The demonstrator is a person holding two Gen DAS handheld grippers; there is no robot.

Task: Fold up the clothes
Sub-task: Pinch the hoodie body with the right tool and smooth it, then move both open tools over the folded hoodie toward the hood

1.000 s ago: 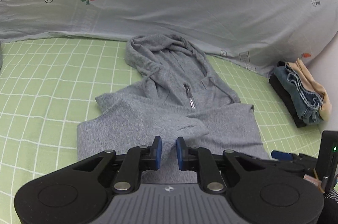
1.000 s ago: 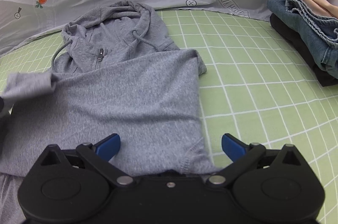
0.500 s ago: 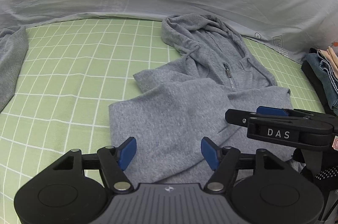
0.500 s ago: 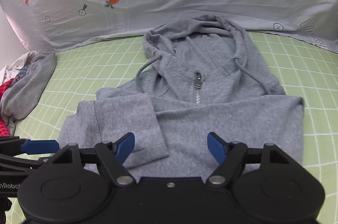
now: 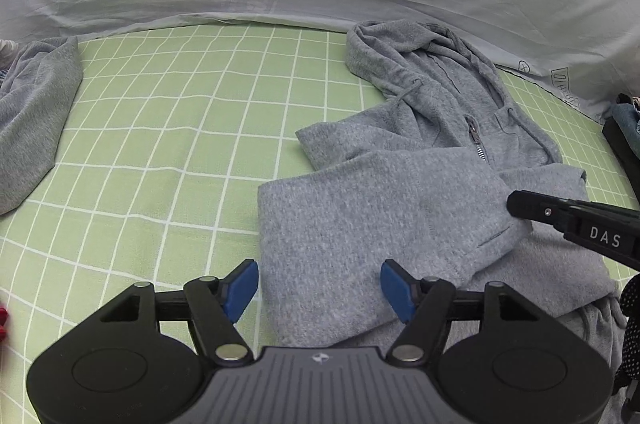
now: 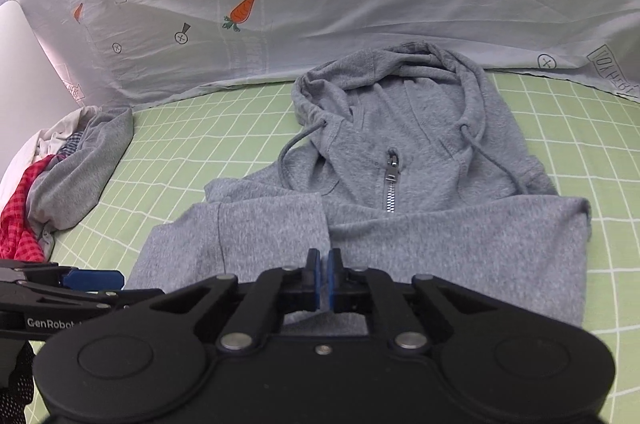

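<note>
Grey zip hoodie [image 6: 420, 191] lying hood-away; right tool [image 6: 323, 284] pinching its folded sleeve, left tool [image 5: 319, 288] spread beside.

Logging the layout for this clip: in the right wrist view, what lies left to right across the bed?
Clothes pile → bare green sheet → grey hoodie → bare green sheet again at the right edge.
</note>
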